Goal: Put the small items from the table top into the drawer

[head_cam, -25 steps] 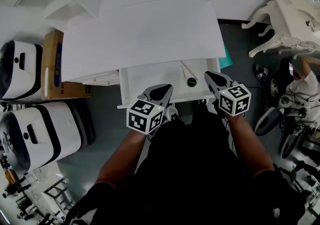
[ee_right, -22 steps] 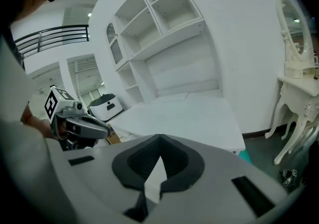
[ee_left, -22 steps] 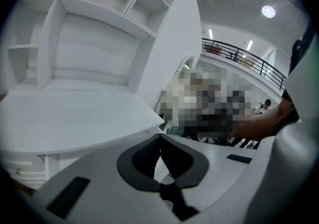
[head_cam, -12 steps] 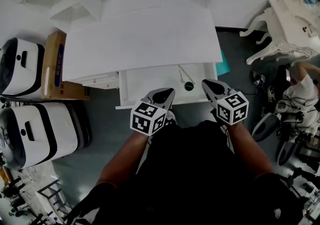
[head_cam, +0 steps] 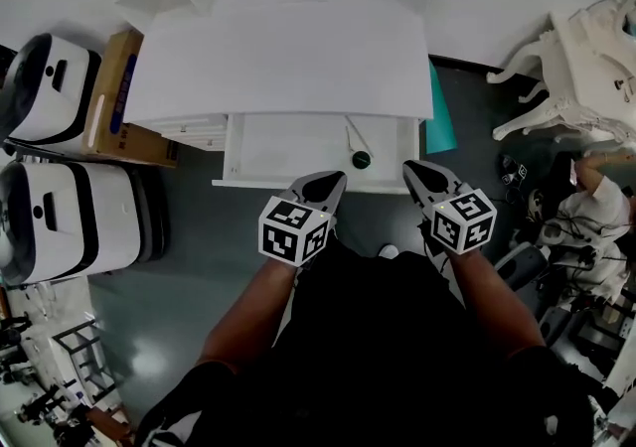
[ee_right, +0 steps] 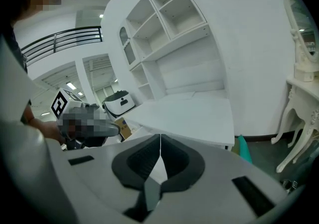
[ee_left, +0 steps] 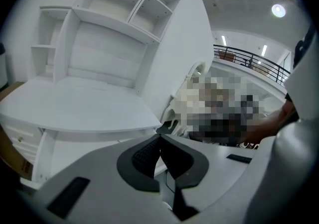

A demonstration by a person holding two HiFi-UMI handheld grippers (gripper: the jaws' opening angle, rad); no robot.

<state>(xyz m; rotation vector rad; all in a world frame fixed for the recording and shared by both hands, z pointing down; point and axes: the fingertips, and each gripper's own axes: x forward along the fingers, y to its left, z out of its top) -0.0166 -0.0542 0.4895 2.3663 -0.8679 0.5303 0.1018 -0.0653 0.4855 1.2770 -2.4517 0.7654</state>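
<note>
Keeping the left tongs (head_cam: 326, 181) and the right tongs (head_cam: 413, 170) both pressed together, pinching nothing. Hovering them side by side at the front edge of the open drawer (head_cam: 260, 180), tips pointing away from the body toward the desk (head_cam: 288, 58).

Looking ahead and a little left of the right tongs for the small round dark item (head_cam: 361, 159), lying inside the drawer near its front right corner. Noting a thin stick (head_cam: 353, 134) just behind it, running back-left to front-right and possibly touching it, though hard telling at this size. Judging the right tongs the nearer pair for either piece.

Seeing nothing small lying on the desk top, so judging the putting-in likely finished and the drawer waiting to be pushed shut.

Comparing with a second ago: then overlapping the drawer front with both tips, the right pair just beside the round item. Now sitting back toward the body, barely reaching the drawer front, and leaving the drawer open about as far.
</note>
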